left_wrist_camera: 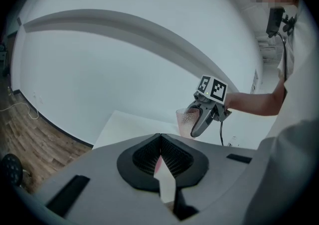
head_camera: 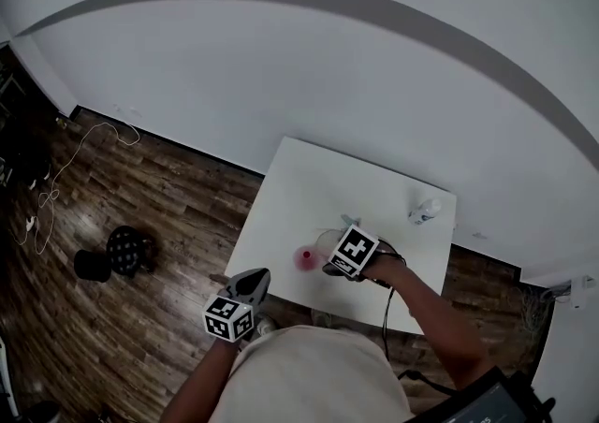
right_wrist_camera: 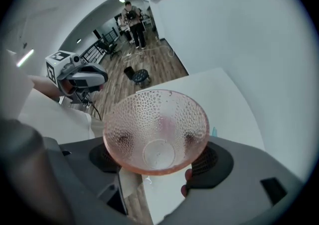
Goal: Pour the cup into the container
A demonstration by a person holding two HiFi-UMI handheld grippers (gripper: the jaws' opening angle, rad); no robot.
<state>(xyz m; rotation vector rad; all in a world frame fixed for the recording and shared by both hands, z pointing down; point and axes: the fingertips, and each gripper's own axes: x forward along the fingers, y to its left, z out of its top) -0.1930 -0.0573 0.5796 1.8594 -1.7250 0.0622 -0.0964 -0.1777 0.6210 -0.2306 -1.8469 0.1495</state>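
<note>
A clear pink dimpled cup (right_wrist_camera: 155, 132) sits upright between the jaws of my right gripper (right_wrist_camera: 155, 149), which is shut on it; I look down into it and it appears empty. In the head view this gripper (head_camera: 332, 260) hangs over the white table (head_camera: 309, 187) with the cup (head_camera: 327, 243) beside a small pink container (head_camera: 304, 259). From the left gripper view the cup (left_wrist_camera: 187, 122) shows in the right gripper (left_wrist_camera: 199, 122), lifted above the table. My left gripper (left_wrist_camera: 162, 164) is shut and holds nothing; it hovers off the table's front-left edge (head_camera: 255, 281).
A small white bottle (head_camera: 424, 211) stands near the table's far right corner, and a tiny teal item (head_camera: 348, 220) lies behind the cup. On the wooden floor to the left are a black stool (head_camera: 126, 248) and a white cable (head_camera: 65, 168). A white wall runs behind the table.
</note>
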